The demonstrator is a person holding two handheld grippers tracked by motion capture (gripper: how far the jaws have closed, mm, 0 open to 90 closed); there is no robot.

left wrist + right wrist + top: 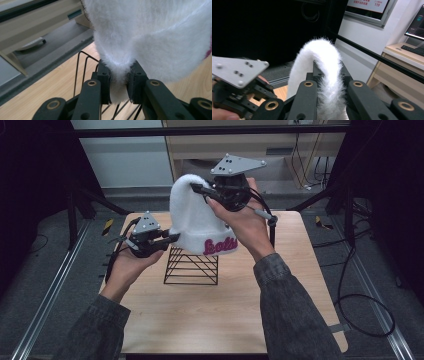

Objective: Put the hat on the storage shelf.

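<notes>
A white fluffy beanie [192, 217] with pink lettering hangs above a black wire rack [192, 266] on the wooden table [225, 320]. My right gripper [201, 188] is shut on the beanie's top and holds it up; its jaws pinch the white fur [329, 82]. At the beanie's lower left rim my left gripper [172, 238] is shut on the edge. In the left gripper view the pads [105, 82] squeeze a fold of the white fabric [150, 37], with the rack's wires [82, 65] just beyond. The left gripper's grey plate [235, 70] appears in the right gripper view.
Black frame posts [75, 210] stand at the table's far corners. Cables [360, 305] lie on the floor at the right. A light wooden cabinet [250, 150] stands behind the table.
</notes>
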